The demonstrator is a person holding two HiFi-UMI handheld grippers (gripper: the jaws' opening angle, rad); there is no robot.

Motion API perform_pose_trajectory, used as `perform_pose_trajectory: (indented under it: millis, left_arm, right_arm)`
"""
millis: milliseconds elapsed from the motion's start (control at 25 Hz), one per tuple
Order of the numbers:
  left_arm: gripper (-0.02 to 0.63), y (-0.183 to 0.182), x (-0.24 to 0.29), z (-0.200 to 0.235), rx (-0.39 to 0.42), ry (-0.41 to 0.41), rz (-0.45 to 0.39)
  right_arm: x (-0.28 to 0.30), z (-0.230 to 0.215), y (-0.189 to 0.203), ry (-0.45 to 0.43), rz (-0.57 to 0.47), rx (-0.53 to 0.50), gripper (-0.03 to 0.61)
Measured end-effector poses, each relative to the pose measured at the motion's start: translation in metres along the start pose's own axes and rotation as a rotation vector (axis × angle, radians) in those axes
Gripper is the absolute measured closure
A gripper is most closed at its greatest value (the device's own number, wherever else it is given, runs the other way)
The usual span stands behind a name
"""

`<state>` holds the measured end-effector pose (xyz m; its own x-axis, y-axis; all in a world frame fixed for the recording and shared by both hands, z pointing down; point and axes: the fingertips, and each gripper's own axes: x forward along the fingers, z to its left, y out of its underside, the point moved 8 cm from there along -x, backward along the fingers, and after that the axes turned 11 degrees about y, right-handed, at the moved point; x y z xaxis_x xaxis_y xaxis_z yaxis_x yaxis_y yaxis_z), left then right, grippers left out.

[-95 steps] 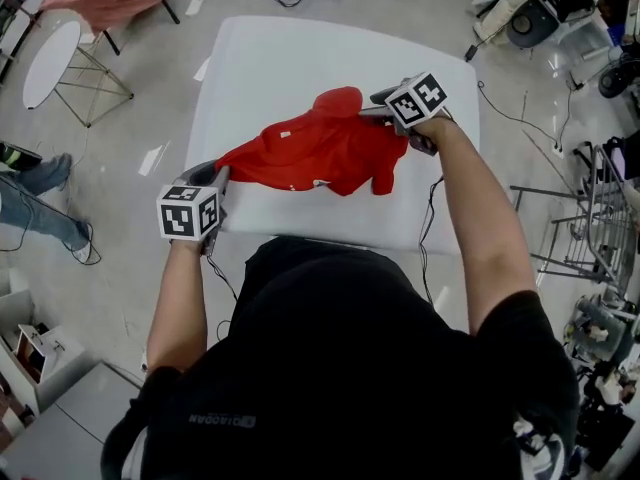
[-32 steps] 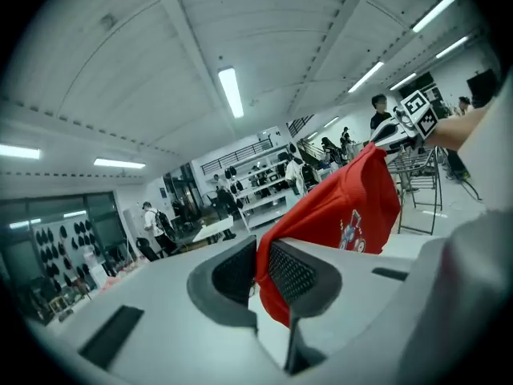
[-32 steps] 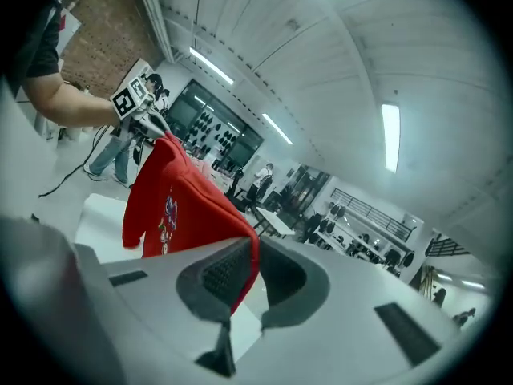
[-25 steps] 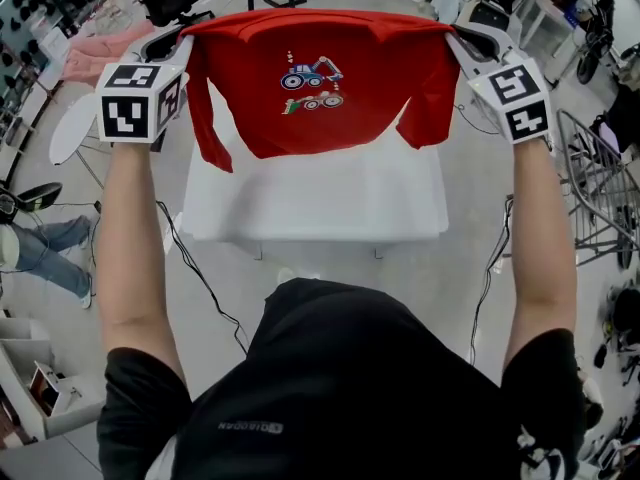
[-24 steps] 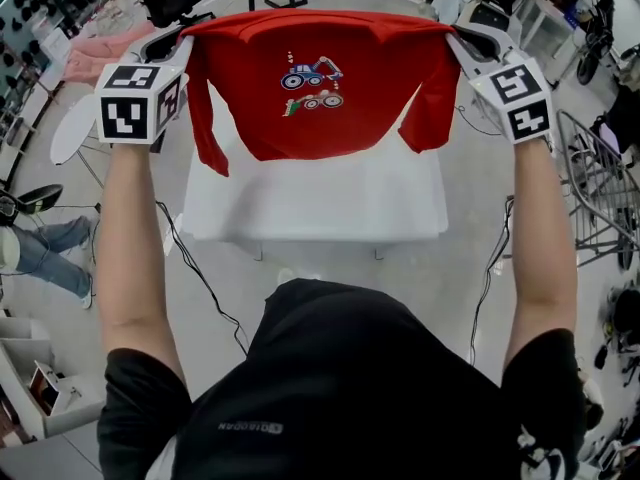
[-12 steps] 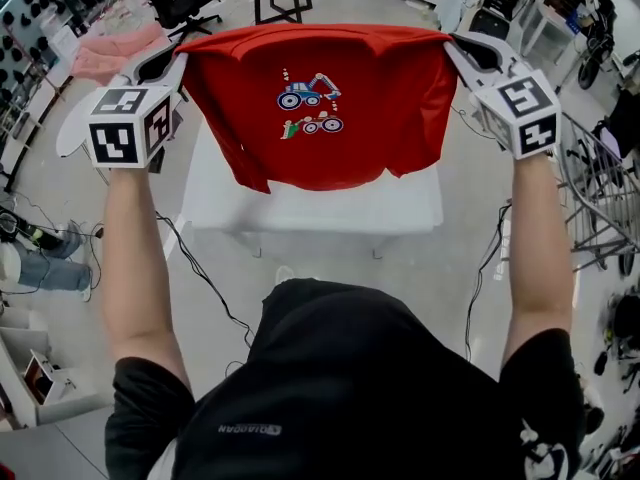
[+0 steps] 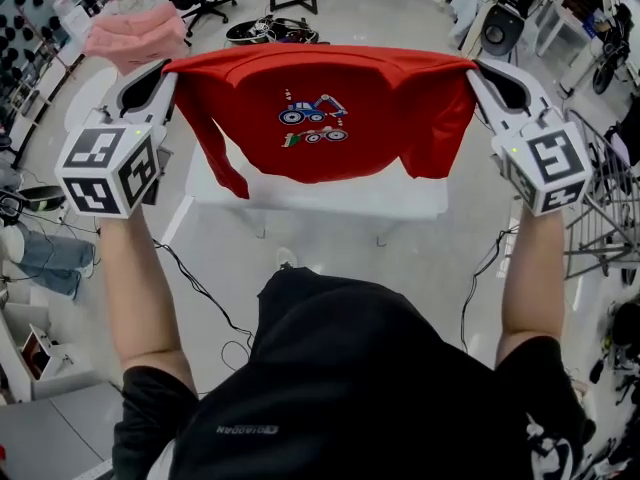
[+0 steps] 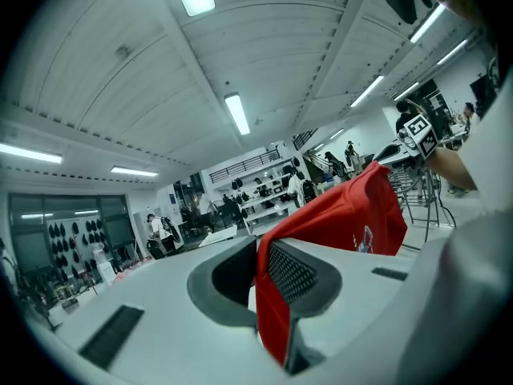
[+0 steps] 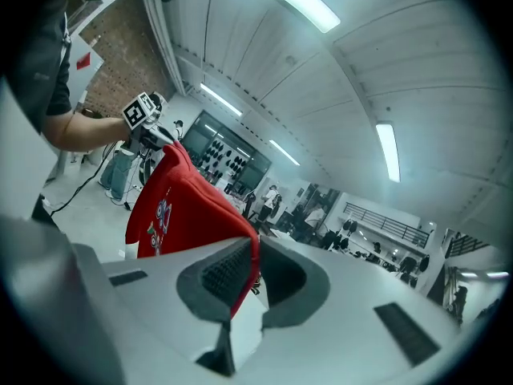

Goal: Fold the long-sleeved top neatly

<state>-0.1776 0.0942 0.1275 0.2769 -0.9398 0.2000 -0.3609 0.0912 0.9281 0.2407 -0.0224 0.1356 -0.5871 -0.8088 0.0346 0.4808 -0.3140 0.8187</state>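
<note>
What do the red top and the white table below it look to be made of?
Red top: soft, matt knit fabric, probably cotton jersey. It hangs limp, sags between the held corners and carries a printed vehicle motif. White table: smooth, even, hard-looking top with a faint sheen, perhaps laminate or plastic. The pictures leave that open.

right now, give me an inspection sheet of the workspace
surface: white table, partly hidden behind the held-up top
job's things: red top held stretched in the air above the table, sleeves hanging, print facing the person
clutter: nothing seen on the visible table
grippers: left gripper and right gripper each shut on an upper corner of the top
cables: tangle of black cables on the floor beyond the table
surroundings: pink cloth far left, metal rack right
</note>
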Motion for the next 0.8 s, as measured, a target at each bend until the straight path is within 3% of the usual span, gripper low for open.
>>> perform_pose_trajectory:
  millis: [160, 320, 600, 800]
  left_arm:
    - [0.574, -0.008, 0.01, 0.002, 0.005, 0.005, -0.005]
    - [0.574, 0.002, 0.032, 0.006, -0.021, 0.04, 0.04]
    - [0.574, 0.094, 0.141, 0.023, -0.178, 0.129, 0.271]
    - [0.574, 0.156, 0.228, 0.051, -0.219, 0.201, 0.404]
  right_arm:
    - [0.005, -0.01, 0.005, 0.005, -0.01, 0.02, 0.541]
    - [0.02, -0.006, 0.02, 0.015, 0.064, 0.057, 0.541]
    - [0.104, 0.017, 0.119, -0.066, 0.291, 0.186, 0.541]
    - [0.181, 0.032, 0.174, -0.056, 0.457, 0.24, 0.541]
